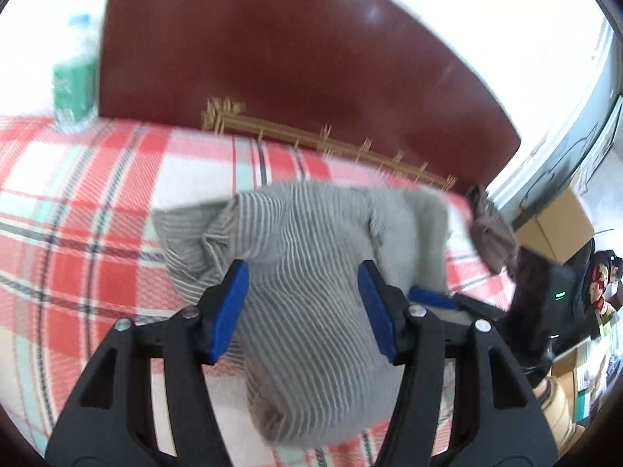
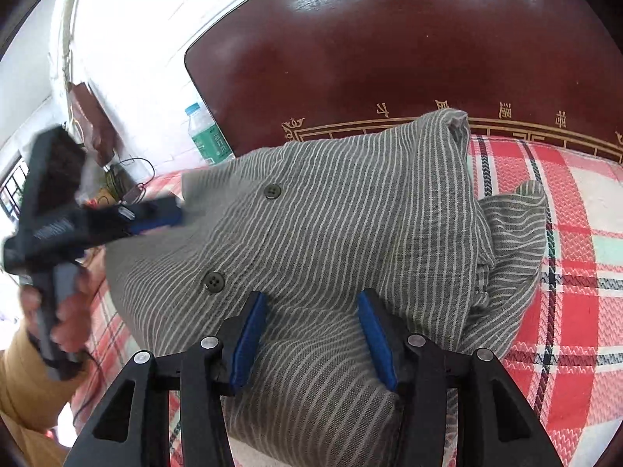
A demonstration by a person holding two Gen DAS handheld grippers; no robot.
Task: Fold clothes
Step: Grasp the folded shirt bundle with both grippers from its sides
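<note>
I see the striped shirt (image 2: 331, 233) already folded into a thick bundle on the plaid bedsheet (image 2: 564, 233); only tidying seems left. My left gripper (image 1: 303, 307) and right gripper (image 2: 317, 334) both stand open over it, gripping nothing.

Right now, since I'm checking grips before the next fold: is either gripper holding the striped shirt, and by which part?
Neither, as far as shows. The left gripper and right gripper both stand open over the striped shirt, their pads apart and pinching no cloth.

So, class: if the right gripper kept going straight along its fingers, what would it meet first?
Most likely the striped shirt, which already lies between and ahead of the right gripper; depth is unclear.
</note>
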